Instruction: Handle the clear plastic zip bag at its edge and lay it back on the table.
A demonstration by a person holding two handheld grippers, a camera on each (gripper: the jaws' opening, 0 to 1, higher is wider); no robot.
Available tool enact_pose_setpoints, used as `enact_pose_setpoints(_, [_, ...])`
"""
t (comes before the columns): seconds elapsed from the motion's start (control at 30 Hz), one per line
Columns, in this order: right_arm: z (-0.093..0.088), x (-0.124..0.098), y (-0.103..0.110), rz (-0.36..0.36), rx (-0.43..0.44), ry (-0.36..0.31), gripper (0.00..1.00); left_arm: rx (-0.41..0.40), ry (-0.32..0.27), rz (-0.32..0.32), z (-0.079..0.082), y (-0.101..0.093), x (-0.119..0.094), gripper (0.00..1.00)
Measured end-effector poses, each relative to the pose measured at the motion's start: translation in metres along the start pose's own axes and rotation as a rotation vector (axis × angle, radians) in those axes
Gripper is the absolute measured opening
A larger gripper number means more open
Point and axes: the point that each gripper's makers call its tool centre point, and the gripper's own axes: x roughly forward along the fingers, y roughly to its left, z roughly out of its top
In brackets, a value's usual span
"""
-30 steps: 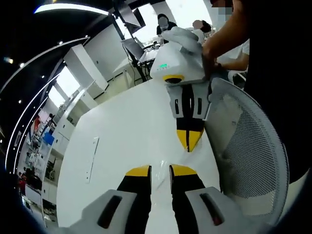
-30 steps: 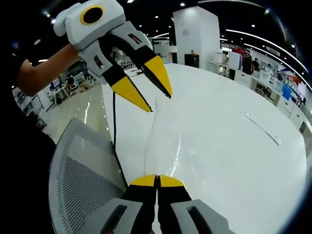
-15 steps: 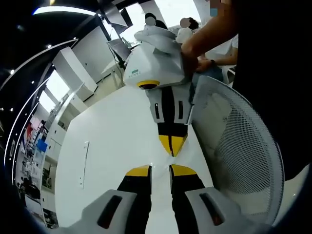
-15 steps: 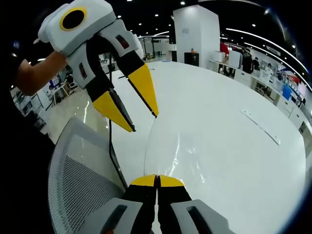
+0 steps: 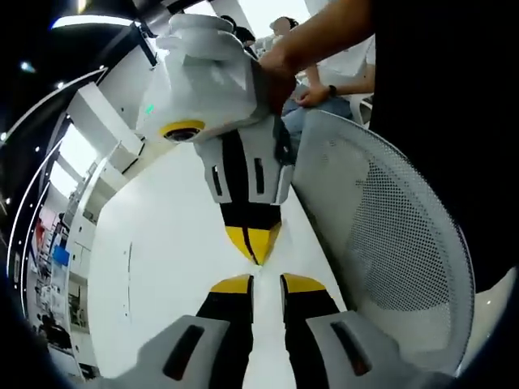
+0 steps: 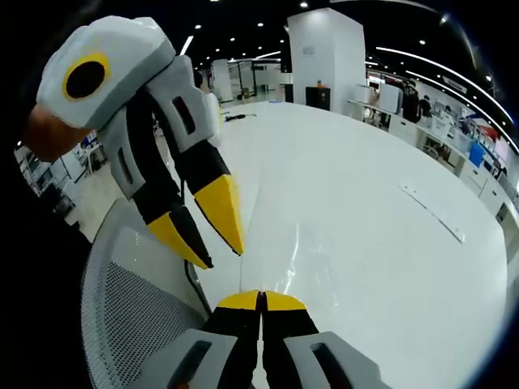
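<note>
Over the white bench [image 6: 381, 243], right tongs [image 6: 261, 298] clench the bag [image 6: 280, 243] edge; left tongs [image 6: 203, 243], parted, should pinch beside them.

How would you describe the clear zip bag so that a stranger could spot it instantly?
Start at the big white table and go to its near edge beside the white mesh chair back. The clear zip bag spreads out from the shut yellow tips of the right gripper. Only its faint outline and shiny creases set it off from the bare tabletop.
</note>
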Motion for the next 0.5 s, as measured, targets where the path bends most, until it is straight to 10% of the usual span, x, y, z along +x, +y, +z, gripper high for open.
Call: enact_pose_setpoints(0.5, [0.0026,-0.0012,-0.0039,0.000,-0.003,-0.003,0.00,0.067,0.020,0.037,-0.0007,0.0051,0.0084,0.08])
